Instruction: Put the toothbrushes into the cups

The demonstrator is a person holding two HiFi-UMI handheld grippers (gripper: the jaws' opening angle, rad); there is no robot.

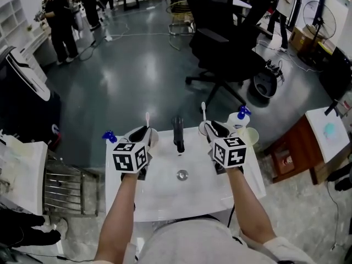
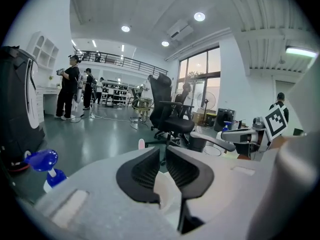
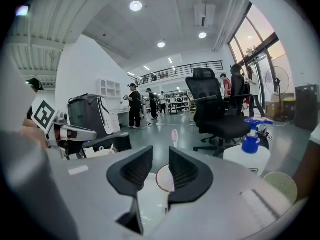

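In the head view both grippers hover over the back of a white washstand, either side of a black tap. My left gripper points at a white cup seen low between its jaws; a toothbrush stands upright in that cup, its head just left of the jaws. The left jaws stand a narrow gap apart with nothing pinched. My right gripper is open over a pink-rimmed cup, and a toothbrush stands up out of it, free of the pads.
A white bottle with a blue pump and a pale cup sit right of the right gripper. Another blue pump is at the far left. The drain lies mid-basin. A black office chair stands beyond, people further back.
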